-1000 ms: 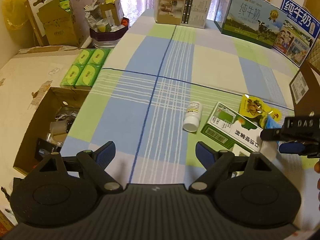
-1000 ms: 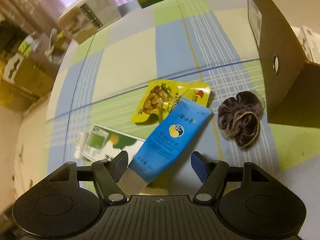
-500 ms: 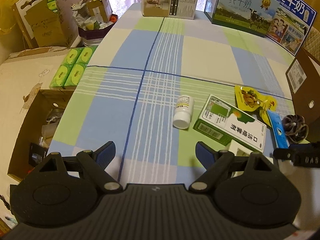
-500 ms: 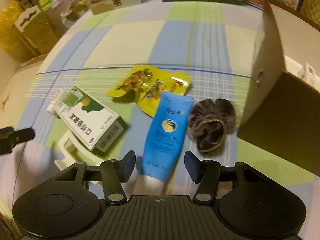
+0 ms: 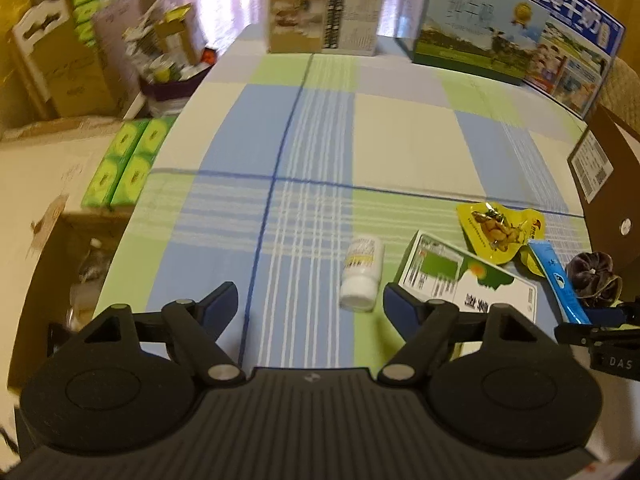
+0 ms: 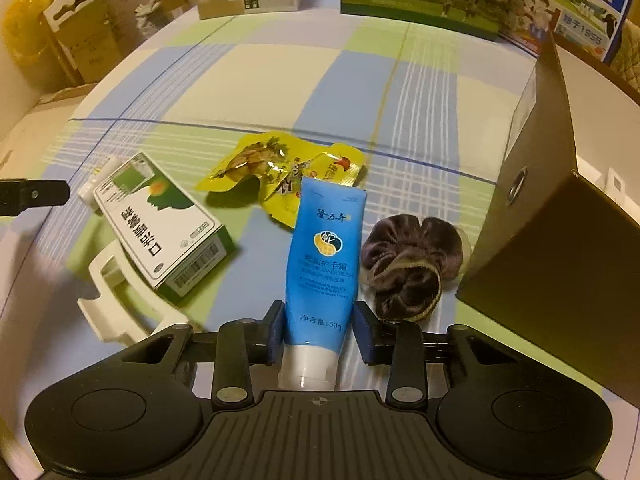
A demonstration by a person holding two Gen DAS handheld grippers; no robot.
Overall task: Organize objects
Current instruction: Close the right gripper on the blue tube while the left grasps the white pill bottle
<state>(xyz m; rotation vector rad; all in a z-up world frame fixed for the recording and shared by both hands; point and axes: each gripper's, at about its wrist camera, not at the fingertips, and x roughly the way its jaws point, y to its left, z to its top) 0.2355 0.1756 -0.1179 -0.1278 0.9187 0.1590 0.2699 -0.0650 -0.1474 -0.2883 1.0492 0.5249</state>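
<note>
Right hand-held gripper (image 6: pixel 319 334), lower centre: level, clamped on blue plastic hand-cream tube (image 6: pixel 325 256) | left hand-held gripper (image 5: pixel 310 300), lower centre: fingers wide apart, holding nothing.

A woven checked cloth (image 6: pixel 256 80), matt, is seen covering the table. The blue tube (image 6: pixel 325 256) appears as smooth, slightly glossy plastic with a white plastic cap. The yellow snack packet (image 6: pixel 280 168) is shiny crinkled foil. The scrunchie (image 6: pixel 412 264) looks velvety. The medicine box (image 6: pixel 160 224) is printed card; the brown carton (image 6: pixel 560 216) is matt cardboard.
</note>
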